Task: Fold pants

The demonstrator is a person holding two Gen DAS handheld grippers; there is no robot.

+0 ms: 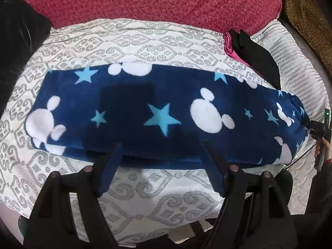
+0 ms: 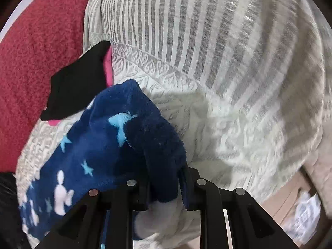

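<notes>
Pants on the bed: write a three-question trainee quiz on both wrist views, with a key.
1. True or false: the right claw is shut on one end of the blue pants.
2. How does the left claw stand? A) shut on the pants B) open at the pants' near edge C) shut on the black cloth
3. What colour is the cloth under the black one?

Key: 1 true. 2 B. 3 pink.
</notes>
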